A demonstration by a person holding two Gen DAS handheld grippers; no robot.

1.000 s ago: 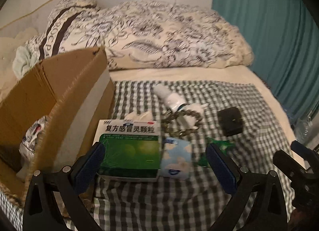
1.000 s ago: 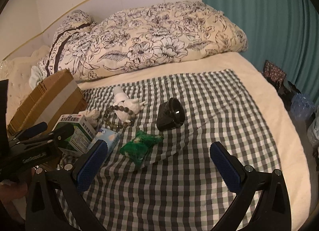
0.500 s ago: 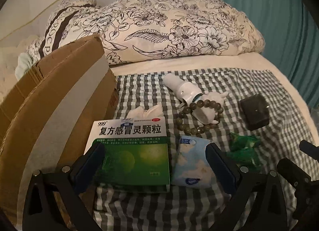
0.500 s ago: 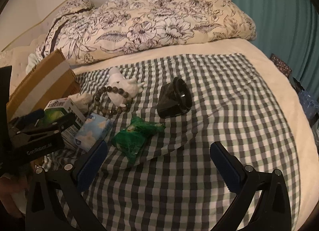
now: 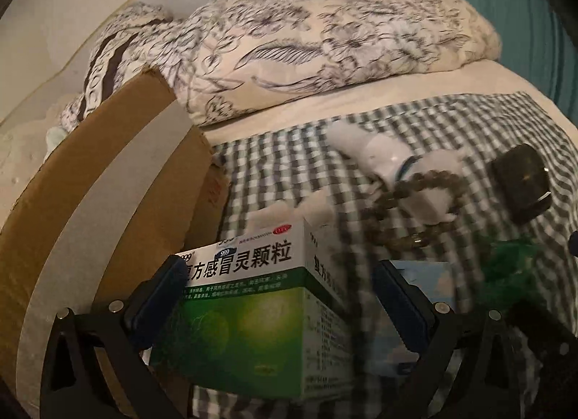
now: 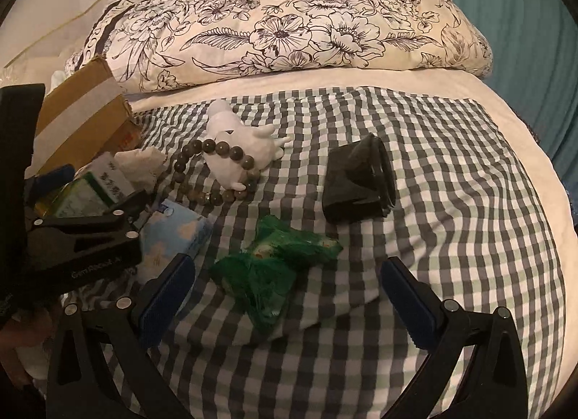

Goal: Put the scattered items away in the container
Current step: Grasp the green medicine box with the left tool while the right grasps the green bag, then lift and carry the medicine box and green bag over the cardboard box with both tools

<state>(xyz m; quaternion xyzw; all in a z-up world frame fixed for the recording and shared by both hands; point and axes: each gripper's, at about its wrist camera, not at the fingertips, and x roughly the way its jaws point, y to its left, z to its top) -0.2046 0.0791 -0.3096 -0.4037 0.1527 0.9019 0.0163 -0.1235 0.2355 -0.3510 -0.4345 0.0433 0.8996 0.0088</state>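
Bedside cardboard box (image 5: pixel 119 202), contents hidden

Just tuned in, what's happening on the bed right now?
The left hand-held gripper has its fingers around the medicine box, which looks tilted up off the checked cloth, next to the cardboard box. The right hand-held gripper hangs open over the green packet, holding nothing. Bead bracelet, white bottle, black case and tissue pack all lie on the cloth.

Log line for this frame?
left gripper: shut on medicine box, lifted | right gripper: open above green packet | cardboard box: beside
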